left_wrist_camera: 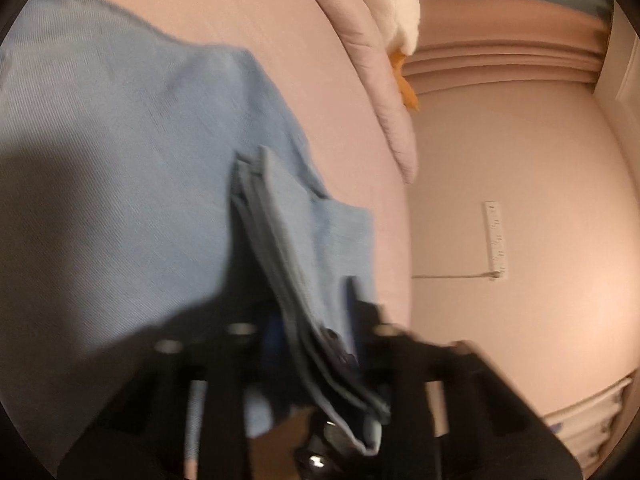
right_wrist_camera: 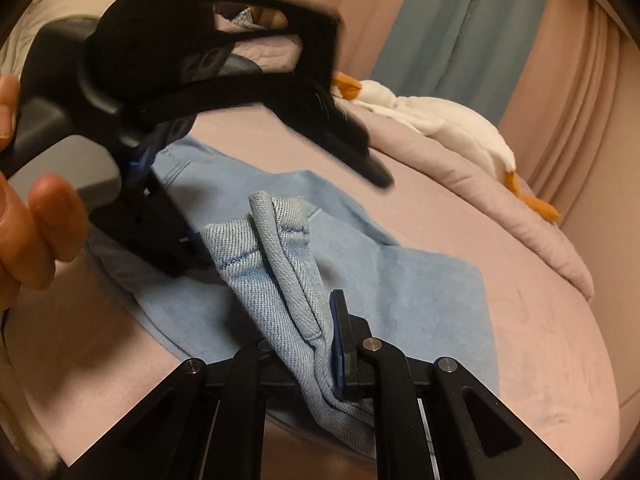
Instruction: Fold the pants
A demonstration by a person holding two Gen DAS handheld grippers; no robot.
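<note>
Left wrist view: nearest is my left gripper (left_wrist_camera: 320, 344), blurred, its fingers pinched on a stacked edge of the pants (left_wrist_camera: 140, 184), several hem layers bunched between them. I read that grip as a way to carry all the layers as one, so the fold doesn't slip apart. The rest of the denim drapes away to the upper left over the pink bed (left_wrist_camera: 320, 60). A quilt (left_wrist_camera: 384, 92) is pushed up along the far side with a white plush goose (left_wrist_camera: 392, 8) on it, both well clear of the fabric. Past the bed edge I see floor and a power strip (left_wrist_camera: 496, 240), irrelevant.

Right wrist view: nearest is my right gripper (right_wrist_camera: 320, 344), fingers pressed together on a thick seamed band of the pants (right_wrist_camera: 420, 292), probably waistband or hem, I can't tell which. The blue pad (right_wrist_camera: 338, 344) sits flat on the cloth. The pinched part stands up as a ridge while the rest lies flat on the bed behind. The left gripper (right_wrist_camera: 196, 254) bites the same raised fold just to the left, with a hand (right_wrist_camera: 36, 232) around its handle. I judge both grips are set side by side on one edge so it can be carried over evenly. The fold looks partway done. The goose (right_wrist_camera: 452, 128) lies on the quilt by the curtains (right_wrist_camera: 460, 28).
</note>
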